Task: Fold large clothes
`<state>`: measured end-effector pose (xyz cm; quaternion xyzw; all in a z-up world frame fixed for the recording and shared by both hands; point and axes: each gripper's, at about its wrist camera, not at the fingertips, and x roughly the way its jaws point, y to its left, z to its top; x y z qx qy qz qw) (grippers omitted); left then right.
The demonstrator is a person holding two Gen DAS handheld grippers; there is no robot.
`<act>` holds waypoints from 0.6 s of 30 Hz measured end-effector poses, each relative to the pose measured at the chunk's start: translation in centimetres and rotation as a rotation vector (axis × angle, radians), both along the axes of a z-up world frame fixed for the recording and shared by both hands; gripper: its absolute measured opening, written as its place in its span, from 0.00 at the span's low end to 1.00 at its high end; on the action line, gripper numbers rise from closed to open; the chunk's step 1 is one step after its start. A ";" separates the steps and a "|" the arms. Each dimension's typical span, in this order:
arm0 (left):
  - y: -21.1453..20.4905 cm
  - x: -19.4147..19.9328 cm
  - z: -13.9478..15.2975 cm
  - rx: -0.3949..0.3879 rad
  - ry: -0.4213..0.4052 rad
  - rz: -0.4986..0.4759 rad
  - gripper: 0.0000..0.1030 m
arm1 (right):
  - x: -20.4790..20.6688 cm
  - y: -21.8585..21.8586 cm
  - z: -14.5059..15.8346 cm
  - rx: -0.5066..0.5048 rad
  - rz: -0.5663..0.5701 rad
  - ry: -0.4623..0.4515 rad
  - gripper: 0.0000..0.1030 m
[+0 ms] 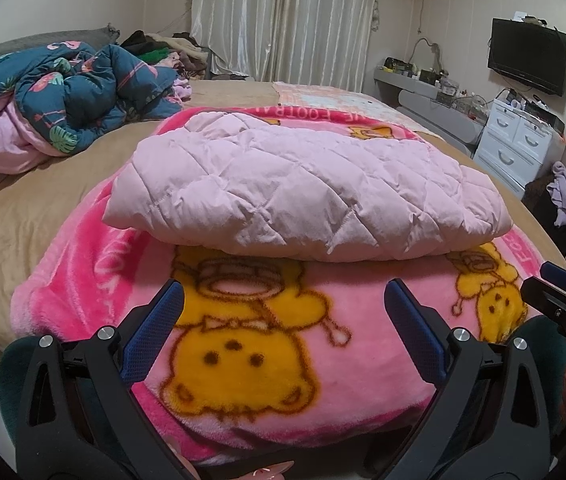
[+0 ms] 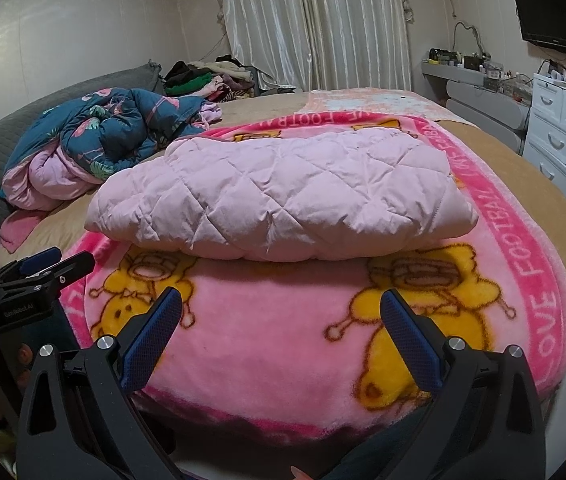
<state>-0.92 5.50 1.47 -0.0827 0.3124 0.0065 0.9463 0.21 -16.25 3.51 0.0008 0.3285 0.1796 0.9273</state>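
Nearest, left tool (image 1: 283, 320) hovering released, jaws spread wide, gripping nothing; blue fingertips (image 1: 163, 312) low over the pink cartoon blanket (image 1: 267, 360). Right tool (image 2: 281, 322) likewise released and empty, just beside its partner, also glimpsed at the right edge of the left view.

Under both, the fleece blanket draped over the near edge of the bed (image 1: 15, 220) — only bedding here, not the garment to fold.

A little further in, on that blanket and near its middle: the pale pink quilted garment (image 1: 303, 188), already doubled into a thick, puffy bundle, rounded fold facing the tools, apart from both. Looks nearly or fully folded; hard to say whether another fold is intended.

Handling, as judged: light and padded, soft rather than stiff, springy enough to puff open when let go. Smooth shell likely slippery, so a shallow pinch may slide off. Best hold — the two near corners of the bundle, left and right, jaws biting deep through all layers at a stitched seam, lifting together to keep layers from fanning apart.

Beyond, well apart at far left: crumpled teal floral duvet (image 1: 83, 92). Further still: heap of clothes (image 2: 207, 76), curtains (image 1: 283, 20).
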 end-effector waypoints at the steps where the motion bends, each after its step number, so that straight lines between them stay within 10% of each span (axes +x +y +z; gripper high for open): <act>1: 0.0 0.0 -0.1 0.000 0.000 0.001 0.91 | 0.0 0.0 0.0 -0.001 -0.001 -0.002 0.96; 18: 0.2 -0.4 0.2 0.009 -0.011 0.011 0.91 | -0.4 -0.2 0.6 -0.003 -0.008 -0.017 0.96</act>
